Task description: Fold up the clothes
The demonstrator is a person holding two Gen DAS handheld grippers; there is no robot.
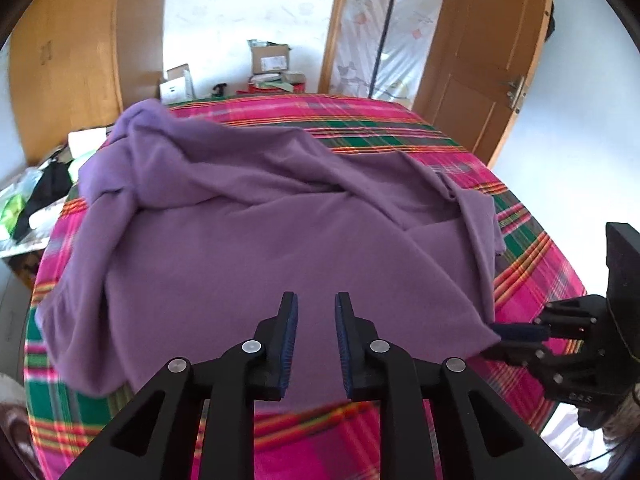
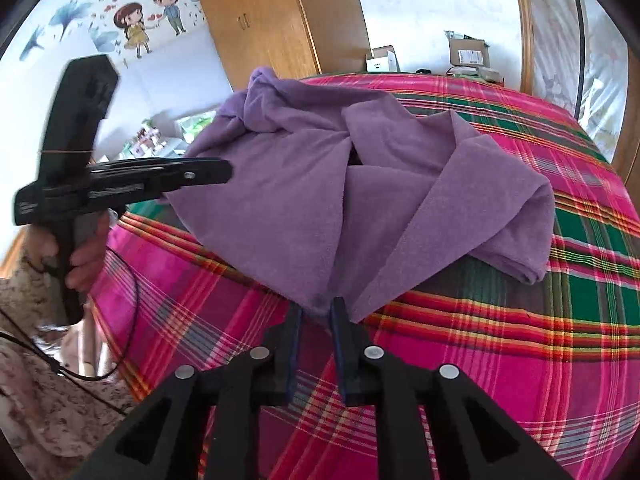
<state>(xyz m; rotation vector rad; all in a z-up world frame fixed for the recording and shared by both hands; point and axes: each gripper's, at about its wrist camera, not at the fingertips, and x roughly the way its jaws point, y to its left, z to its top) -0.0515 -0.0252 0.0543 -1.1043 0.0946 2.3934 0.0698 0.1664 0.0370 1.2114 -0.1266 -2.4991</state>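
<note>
Boxes (image 1: 270, 60) behind bed (image 1: 532, 276), wardrobe (image 2: 256, 20) left

purple garment (image 2: 400, 184) rumpled on plaid bedspread (image 2: 500, 340). right gripper (image 2: 317, 305) low in view, jaws slightly apart, garment's near corner at the tips; contact with pads unclear. left gripper (image 2: 224, 171) at left, held in a hand (image 2: 86, 258), tip over garment's left edge. wardrobe (image 2: 276, 16) and boxes (image 2: 466, 54) behind.

Black tongs (image 1: 316, 300) — blue pads, silver screws; sleeve (image 2: 24, 304) seemingly floral-patterned.
</note>
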